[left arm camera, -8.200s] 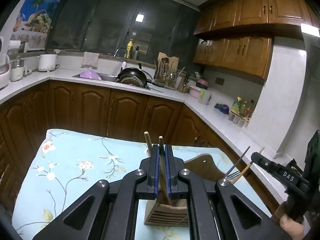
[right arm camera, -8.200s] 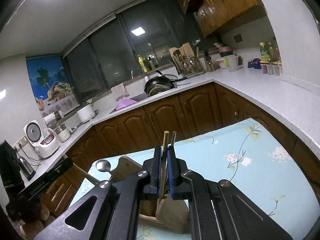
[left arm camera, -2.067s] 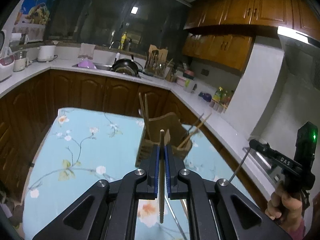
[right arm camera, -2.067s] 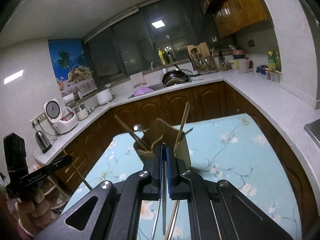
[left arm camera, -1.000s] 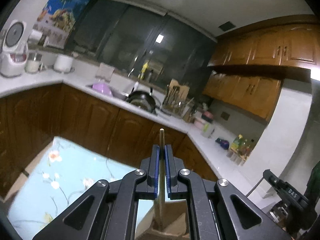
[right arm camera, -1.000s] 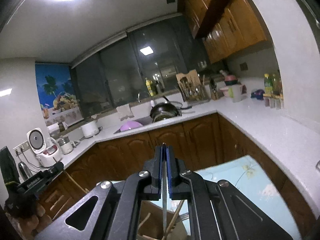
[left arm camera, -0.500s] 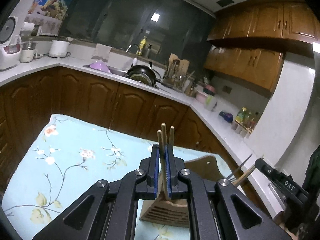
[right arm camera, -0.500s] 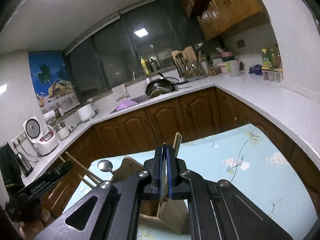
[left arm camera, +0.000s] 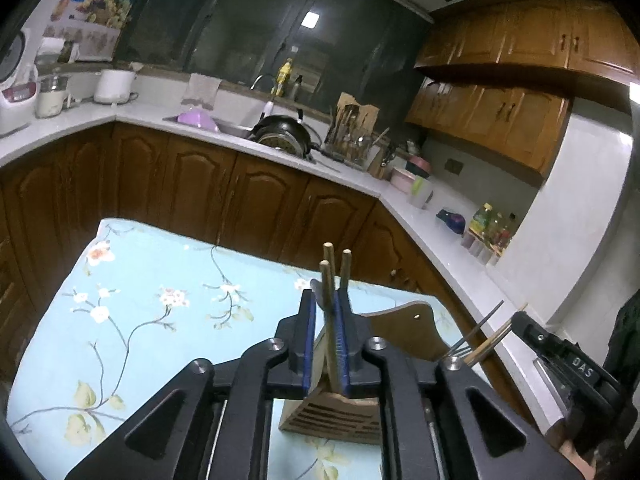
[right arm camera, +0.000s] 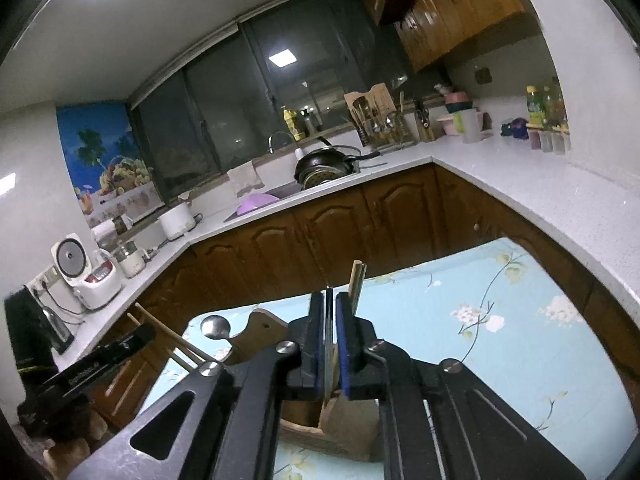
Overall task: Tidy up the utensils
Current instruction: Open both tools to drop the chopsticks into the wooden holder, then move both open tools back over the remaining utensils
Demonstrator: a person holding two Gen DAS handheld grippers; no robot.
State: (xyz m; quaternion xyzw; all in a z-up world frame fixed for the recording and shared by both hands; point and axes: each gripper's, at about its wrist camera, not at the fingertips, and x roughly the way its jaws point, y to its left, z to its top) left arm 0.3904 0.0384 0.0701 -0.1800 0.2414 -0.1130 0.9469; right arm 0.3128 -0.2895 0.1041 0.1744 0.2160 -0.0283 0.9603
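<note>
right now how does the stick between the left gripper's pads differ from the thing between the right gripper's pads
The stick in the left gripper is round, pale wood, leaning; the utensil in the right gripper is thin, grey, metallic, near upright. Both stand in the wooden holder, jaws opening around them.

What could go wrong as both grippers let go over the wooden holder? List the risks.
1. The left gripper is opening around a wooden chopstick that leans as it stands in the wooden holder; pulling back could snag it and drag it out.
2. The right gripper is opening around a thin metal utensil; if it isn't seated, it could tip out onto the flowered tablecloth.
</note>
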